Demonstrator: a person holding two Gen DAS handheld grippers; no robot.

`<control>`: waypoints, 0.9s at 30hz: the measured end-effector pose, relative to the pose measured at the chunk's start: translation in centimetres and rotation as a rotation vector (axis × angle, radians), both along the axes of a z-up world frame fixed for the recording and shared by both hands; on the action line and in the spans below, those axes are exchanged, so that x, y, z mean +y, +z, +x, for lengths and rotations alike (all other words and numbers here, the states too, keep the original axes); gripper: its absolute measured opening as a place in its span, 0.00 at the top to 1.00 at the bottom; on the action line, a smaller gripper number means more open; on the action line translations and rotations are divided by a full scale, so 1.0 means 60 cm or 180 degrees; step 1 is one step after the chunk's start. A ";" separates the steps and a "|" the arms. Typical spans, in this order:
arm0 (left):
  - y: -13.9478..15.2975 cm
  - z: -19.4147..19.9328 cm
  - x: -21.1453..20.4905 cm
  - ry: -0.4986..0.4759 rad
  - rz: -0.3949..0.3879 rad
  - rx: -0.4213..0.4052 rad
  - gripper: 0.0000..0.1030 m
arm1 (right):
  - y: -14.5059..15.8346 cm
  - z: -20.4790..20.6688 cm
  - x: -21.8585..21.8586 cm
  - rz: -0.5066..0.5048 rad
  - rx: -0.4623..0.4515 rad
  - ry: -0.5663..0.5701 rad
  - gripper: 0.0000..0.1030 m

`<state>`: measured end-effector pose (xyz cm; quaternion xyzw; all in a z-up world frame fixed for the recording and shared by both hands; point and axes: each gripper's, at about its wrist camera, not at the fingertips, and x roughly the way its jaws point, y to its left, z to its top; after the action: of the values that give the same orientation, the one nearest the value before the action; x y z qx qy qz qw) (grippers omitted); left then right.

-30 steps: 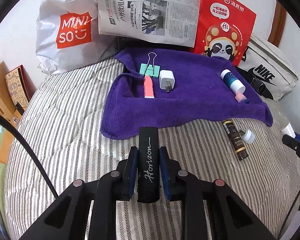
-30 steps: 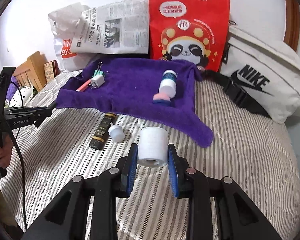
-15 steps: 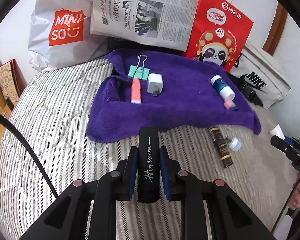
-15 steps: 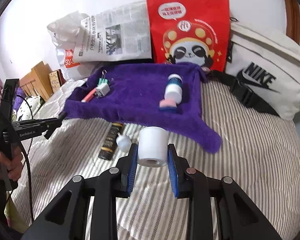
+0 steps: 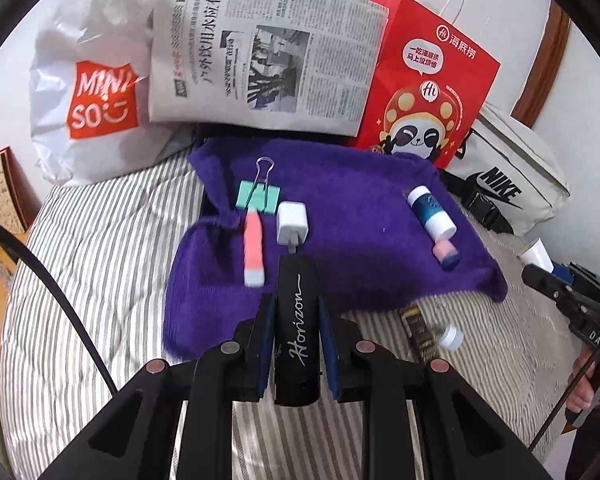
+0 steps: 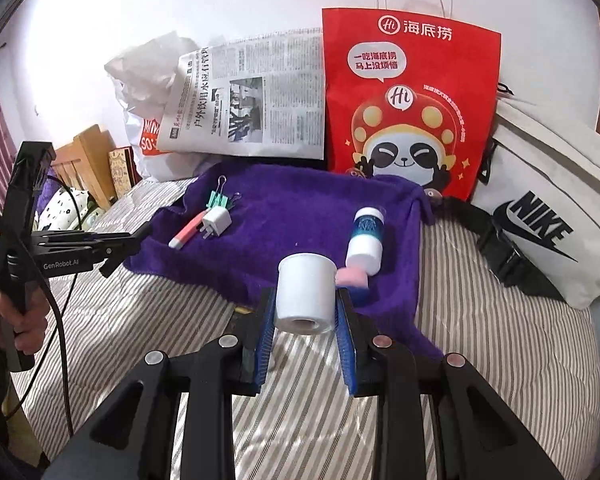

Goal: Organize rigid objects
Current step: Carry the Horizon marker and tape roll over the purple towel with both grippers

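Vs. 1 s ago, both grippers have come up and in toward the purple towel [image 5: 364, 240]: it fills more of each view, and the black case now overlaps the towel's near edge in the left wrist view.

Left gripper [image 5: 296, 320] is clamped on a slim matte black case [image 5: 298, 332] w/ white script lettering. Right gripper [image 6: 304, 312] is clamped on a smooth white jar [image 6: 305, 294], a short cylinder lying on its side.

The towel is fluffy and rumpled, spread on a striped quilted bedcover [image 5: 100, 280]. On it: a mint binder clip [image 5: 259, 196] w/ wire handles, a pink-and-white tube [image 5: 253, 250], a boxy white charger [image 5: 292, 224], a blue-and-white bottle [image 5: 430, 210] on its side, touching a pink cap [image 5: 445, 252]. Off the towel, on the bedcover: a dark tube [image 5: 418, 328] and a small white cap [image 5: 451, 336].

Behind: white plastic bag [image 5: 88, 92], newspaper [image 5: 260, 56], glossy red paper bag [image 6: 408, 100], white canvas bag [image 6: 548, 232].
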<state>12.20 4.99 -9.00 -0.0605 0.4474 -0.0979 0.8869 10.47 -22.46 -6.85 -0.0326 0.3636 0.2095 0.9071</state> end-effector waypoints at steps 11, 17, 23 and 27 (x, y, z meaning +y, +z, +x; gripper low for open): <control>-0.017 0.100 -0.055 -0.0295 -0.0039 0.0100 0.80 | -0.008 0.032 0.010 0.0040 0.0075 -0.0090 0.72; -0.046 0.142 -0.071 -0.0364 -0.0073 0.0233 0.80 | -0.011 0.043 0.018 -0.0031 0.0097 -0.0094 0.72; -0.068 0.158 -0.073 -0.0403 0.0087 0.0289 0.80 | -0.021 0.081 0.040 0.0078 0.0186 -0.0098 0.72; -0.078 0.166 -0.076 -0.0441 0.0163 0.0358 0.80 | -0.039 0.108 0.060 0.0081 0.0283 -0.0051 0.72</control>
<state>22.16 0.41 -13.65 -0.0121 0.5020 -0.1440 0.8527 16.95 -18.87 -9.22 -0.0088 0.4011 0.2081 0.8920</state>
